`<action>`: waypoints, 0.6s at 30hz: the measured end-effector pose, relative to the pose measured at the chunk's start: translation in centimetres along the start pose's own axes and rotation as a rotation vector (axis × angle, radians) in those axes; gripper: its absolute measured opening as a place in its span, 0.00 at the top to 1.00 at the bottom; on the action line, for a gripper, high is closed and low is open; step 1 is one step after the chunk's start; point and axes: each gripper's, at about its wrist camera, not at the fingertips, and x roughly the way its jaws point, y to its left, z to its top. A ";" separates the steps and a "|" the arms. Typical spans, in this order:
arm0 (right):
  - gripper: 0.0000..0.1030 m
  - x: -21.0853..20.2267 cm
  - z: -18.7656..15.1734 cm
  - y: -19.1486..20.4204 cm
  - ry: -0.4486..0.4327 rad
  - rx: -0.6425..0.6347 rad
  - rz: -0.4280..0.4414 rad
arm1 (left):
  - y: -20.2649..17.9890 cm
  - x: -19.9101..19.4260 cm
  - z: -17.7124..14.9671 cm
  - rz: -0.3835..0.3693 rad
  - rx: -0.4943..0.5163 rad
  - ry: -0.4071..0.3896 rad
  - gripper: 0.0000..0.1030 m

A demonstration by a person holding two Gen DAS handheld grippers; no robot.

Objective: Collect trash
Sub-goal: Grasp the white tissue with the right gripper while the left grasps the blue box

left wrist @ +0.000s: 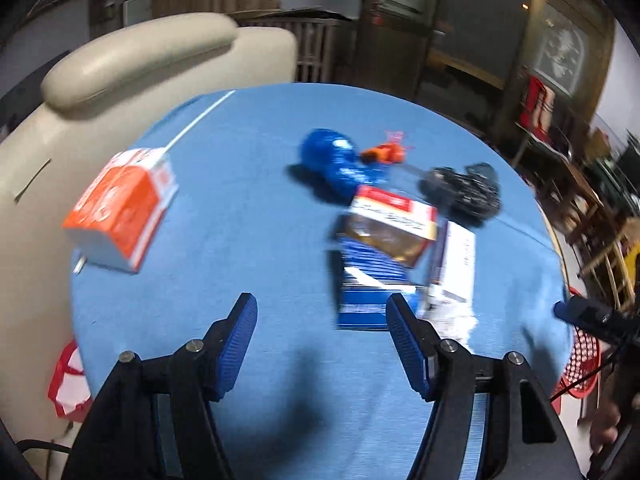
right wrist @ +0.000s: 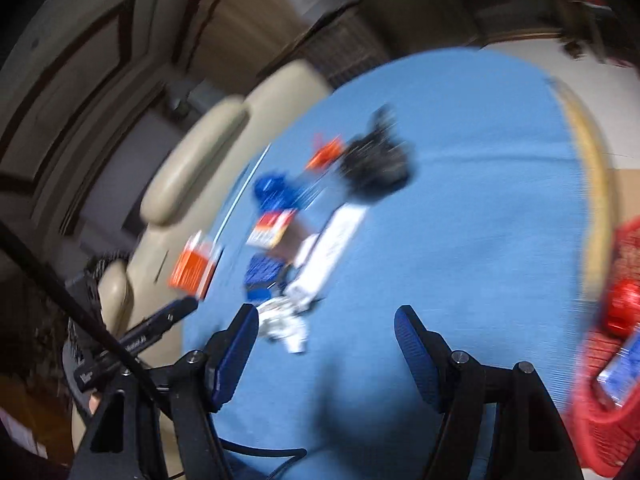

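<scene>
Trash lies on a round table with a blue cloth (left wrist: 240,220). An orange and white carton (left wrist: 120,208) lies at the left. A crumpled blue wrapper (left wrist: 332,164), a small orange scrap (left wrist: 384,154), a black crumpled bag (left wrist: 464,192), a red-topped snack packet (left wrist: 388,224), a blue striped packet (left wrist: 368,292) and a white box (left wrist: 456,268) lie together right of centre. My left gripper (left wrist: 322,312) is open and empty just short of the blue striped packet. My right gripper (right wrist: 326,326) is open and empty over the cloth, with crumpled white paper (right wrist: 284,320) by its left finger.
A beige padded chair (left wrist: 120,64) stands behind the table at the left. A red mesh basket (right wrist: 604,400) at the table's right edge holds a red object and a blue packet. The other gripper's tip (left wrist: 580,312) shows at the right edge.
</scene>
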 end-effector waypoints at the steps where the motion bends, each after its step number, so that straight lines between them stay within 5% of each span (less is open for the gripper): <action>1: 0.28 1.4 0.0 1.0 0.027 -0.015 0.016 | 0.2 -0.1 -0.1 0.003 -0.005 0.000 0.34; 10: 0.29 11.2 -0.6 5.2 0.197 -0.074 -0.021 | 3.0 1.0 -0.6 0.021 -0.028 0.008 0.34; 13: 0.55 12.7 -1.1 5.4 0.180 -0.107 -0.074 | 2.9 1.4 -0.1 0.007 -0.030 0.013 0.34; 18: 0.61 11.8 -1.7 5.3 0.141 -0.148 -0.075 | 0.9 2.2 1.2 -0.040 0.005 0.024 0.34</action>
